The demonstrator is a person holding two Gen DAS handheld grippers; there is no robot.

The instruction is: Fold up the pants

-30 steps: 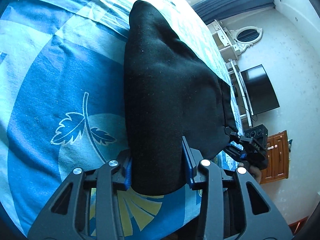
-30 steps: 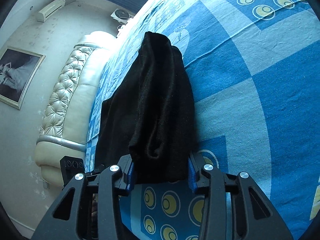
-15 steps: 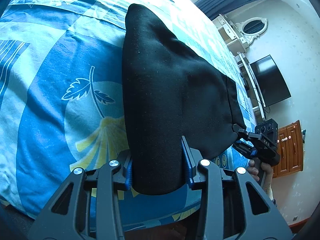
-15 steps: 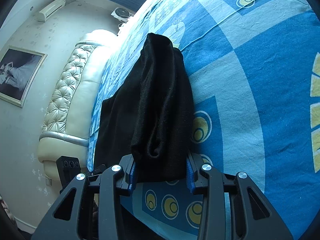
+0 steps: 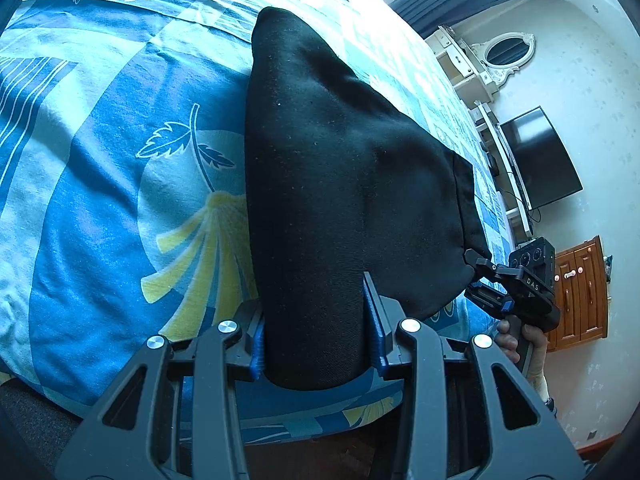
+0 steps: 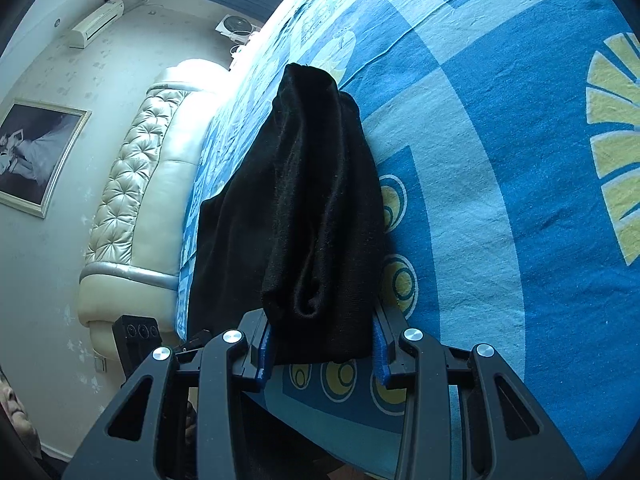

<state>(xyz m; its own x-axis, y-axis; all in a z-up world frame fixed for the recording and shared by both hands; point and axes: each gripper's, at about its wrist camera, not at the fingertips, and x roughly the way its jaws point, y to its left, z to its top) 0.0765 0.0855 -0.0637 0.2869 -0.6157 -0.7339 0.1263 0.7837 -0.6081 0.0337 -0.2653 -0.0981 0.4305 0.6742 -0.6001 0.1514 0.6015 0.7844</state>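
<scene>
A bedroom is shown: a bed [image 5: 92,208] is covered with a blue sheet printed with leaves, fans and yellow rings. In the right wrist view a tufted cream headboard [image 6: 132,200] is seen at 9 o'clock, a framed picture [image 6: 36,156] at far left and an air conditioner [image 6: 96,28] at 11 o'clock. In the left wrist view a dark TV [image 5: 540,156] and an oval mirror [image 5: 508,52] are seen at 2–3 o'clock, a wooden cabinet [image 5: 580,288] at 4 o'clock.

Black pants [image 5: 340,168] are draped over the bed, stretched from 12 o'clock down to the near edge at 6 o'clock, where both near corners are lifted.

The left gripper [image 5: 316,344] is closed narrowly on one corner of the pants; cloth is pinched between the blue-padded fingers [image 5: 376,332]. The right gripper [image 6: 322,346] is likewise clamped on a bunched, folded end of the pants [image 6: 320,216], cloth filling the gap between its fingers [image 6: 264,348].

From the left wrist view, the right gripper [image 5: 486,280] is seen at 4 o'clock, gripped by a hand [image 5: 524,344], its fingers closed on the pants' other corner. From the right wrist view, part of the left gripper's body is seen at 8 o'clock.
</scene>
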